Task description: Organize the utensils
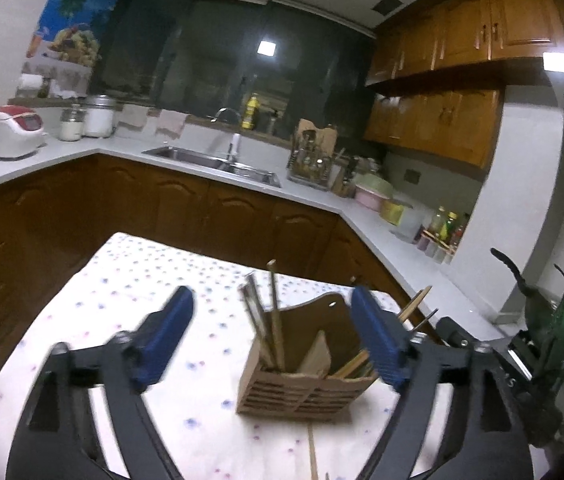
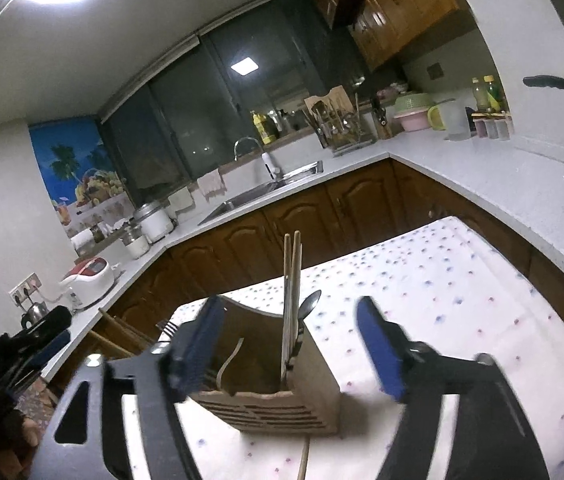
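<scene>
Left wrist: gripper [image 1: 269, 340] open above holder [image 1: 306, 384].

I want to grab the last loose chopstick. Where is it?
The chopstick lies on the tablecloth just in front of the holder, at the bottom centre of both views.

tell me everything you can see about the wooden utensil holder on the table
The wooden utensil holder is a light brown box, seemingly thin wood, with horizontal slots cut in its front, a taller curved back panel with a small hole, and inner dividers. It stands upright on the dotted tablecloth. Chopsticks, a spoon and a fork stick up from it. One loose stick lies in front. Both open claws flank it without touching.
</scene>
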Tool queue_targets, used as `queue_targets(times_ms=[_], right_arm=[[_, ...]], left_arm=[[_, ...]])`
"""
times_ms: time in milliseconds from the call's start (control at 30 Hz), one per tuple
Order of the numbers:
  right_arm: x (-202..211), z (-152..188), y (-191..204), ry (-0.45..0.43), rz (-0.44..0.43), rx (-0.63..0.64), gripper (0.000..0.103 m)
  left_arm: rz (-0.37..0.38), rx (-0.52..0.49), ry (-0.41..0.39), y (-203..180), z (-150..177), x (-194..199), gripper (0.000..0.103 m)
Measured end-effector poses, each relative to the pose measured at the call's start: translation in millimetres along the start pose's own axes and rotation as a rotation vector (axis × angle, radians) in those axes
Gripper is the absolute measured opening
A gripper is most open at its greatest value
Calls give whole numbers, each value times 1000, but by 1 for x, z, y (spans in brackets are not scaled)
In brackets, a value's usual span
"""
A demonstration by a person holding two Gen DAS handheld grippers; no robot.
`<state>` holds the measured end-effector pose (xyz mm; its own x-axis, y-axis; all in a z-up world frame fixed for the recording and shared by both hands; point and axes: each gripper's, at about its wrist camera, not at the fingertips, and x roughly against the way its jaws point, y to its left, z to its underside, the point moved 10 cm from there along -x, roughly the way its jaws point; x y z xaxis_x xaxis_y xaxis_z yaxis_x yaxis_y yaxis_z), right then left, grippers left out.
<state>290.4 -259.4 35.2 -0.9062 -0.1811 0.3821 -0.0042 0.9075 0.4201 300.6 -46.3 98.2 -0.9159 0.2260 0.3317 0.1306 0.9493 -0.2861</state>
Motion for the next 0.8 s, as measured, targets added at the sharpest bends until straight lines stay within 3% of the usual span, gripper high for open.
queue_targets(times_ms=[67,200,800], right_arm=[[3,6,1,5,-8,-2,86],[8,15,2,12,-4,-10,86],[65,36,10,-28,-8,-37,94]], left_arm=[[-24,8,10,7,7,4,89],[-51,33,30,19,18,11,95],[-108,75,56,54,48,61,96]])
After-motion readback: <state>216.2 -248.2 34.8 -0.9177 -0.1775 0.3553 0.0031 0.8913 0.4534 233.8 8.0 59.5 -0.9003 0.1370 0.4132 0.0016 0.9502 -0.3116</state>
